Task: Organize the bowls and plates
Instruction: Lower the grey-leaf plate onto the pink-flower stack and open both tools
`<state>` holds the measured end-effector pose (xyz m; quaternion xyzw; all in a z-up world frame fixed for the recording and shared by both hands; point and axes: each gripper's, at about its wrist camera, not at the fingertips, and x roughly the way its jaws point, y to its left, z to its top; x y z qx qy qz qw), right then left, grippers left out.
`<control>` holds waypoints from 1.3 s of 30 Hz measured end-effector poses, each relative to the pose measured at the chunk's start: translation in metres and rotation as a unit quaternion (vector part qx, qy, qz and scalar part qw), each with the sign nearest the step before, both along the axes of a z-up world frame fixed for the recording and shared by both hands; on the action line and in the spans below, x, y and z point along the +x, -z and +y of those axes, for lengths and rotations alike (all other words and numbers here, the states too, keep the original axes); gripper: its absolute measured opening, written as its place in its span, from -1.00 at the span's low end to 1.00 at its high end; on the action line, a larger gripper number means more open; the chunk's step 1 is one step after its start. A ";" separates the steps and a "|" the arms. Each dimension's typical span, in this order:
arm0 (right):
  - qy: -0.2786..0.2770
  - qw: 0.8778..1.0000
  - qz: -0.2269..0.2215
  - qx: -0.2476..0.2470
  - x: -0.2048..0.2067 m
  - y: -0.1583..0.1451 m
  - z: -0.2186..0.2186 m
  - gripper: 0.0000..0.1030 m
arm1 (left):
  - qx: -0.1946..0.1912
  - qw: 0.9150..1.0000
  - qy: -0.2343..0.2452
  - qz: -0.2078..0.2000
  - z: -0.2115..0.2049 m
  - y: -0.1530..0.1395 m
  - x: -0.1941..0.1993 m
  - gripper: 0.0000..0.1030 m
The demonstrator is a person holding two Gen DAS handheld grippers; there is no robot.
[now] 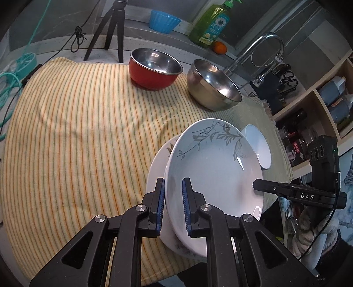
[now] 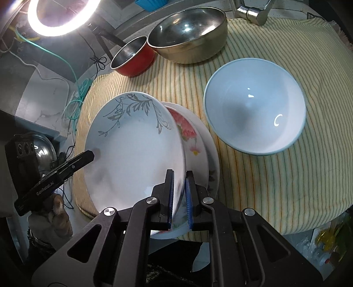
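A pale blue plate with a grey leaf print (image 1: 216, 167) is tilted above a white flower-print plate (image 1: 155, 174) on the striped cloth. My left gripper (image 1: 173, 187) straddles the leaf plate's near rim, jaws a little apart around it. My right gripper (image 2: 179, 183) straddles the same plate's (image 2: 134, 150) opposite rim, over the flower plate (image 2: 194, 141). A light blue bowl (image 2: 256, 106) sits to the right. A red bowl (image 1: 154, 68) and a steel bowl (image 1: 213, 87) stand at the back.
The striped cloth (image 1: 77, 132) covers the counter. A tripod (image 1: 110, 28), a blue tub (image 1: 163, 21), a green soap bottle (image 1: 211, 24), an orange (image 1: 219, 47) and a tap (image 1: 264, 48) stand behind. Shelves (image 1: 320, 106) are to the right. A ring light (image 2: 61, 15) glares.
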<state>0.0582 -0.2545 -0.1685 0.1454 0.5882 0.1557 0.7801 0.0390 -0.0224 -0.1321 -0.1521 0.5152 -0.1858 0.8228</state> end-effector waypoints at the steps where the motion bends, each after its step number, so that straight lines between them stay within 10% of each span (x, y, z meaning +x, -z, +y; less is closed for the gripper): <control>1: 0.001 1.000 0.001 -0.001 -0.001 0.001 -0.002 -0.80 | 0.001 1.000 0.001 0.002 -0.002 0.001 -0.001 -0.74; 39: -0.030 0.997 -0.026 -0.070 -0.009 0.000 0.007 -0.63 | 0.037 0.999 0.000 0.006 -0.016 0.005 -0.002 -0.67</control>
